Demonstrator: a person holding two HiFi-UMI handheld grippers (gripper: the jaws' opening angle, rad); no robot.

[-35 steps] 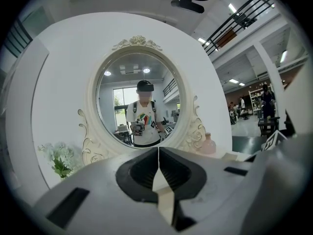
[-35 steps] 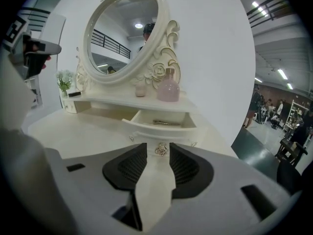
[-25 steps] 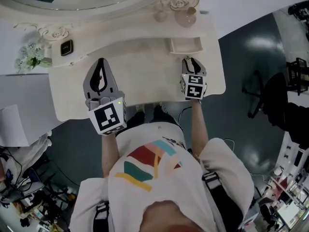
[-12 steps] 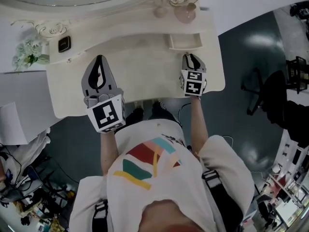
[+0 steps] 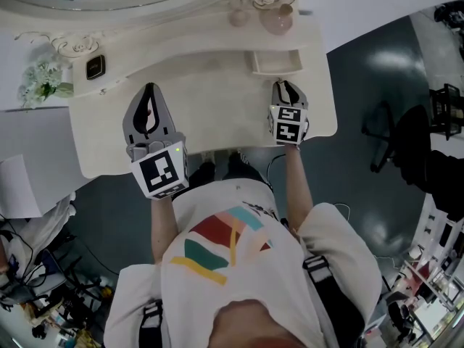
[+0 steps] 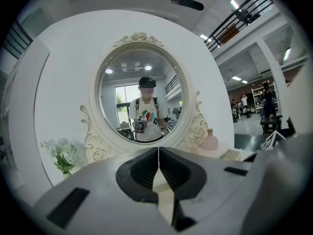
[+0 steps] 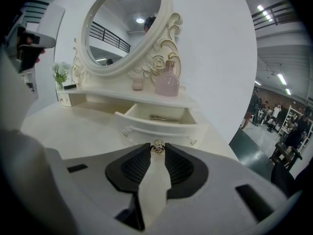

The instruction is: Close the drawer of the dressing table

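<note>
The right gripper [image 7: 157, 151] has its jaws closing on the knob [image 7: 157, 147] of the open drawer [image 7: 146, 123] at its 12 o'clock. The left gripper [image 6: 158, 151] has its jaws pressed together, empty.

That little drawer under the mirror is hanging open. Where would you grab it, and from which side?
Grip the small metal knob in the middle of the drawer front, coming from the person's side of the table. It juts toward them, the only narrow part on that wide curved panel. The right gripper is closing its jaws with the knob between them.
</note>
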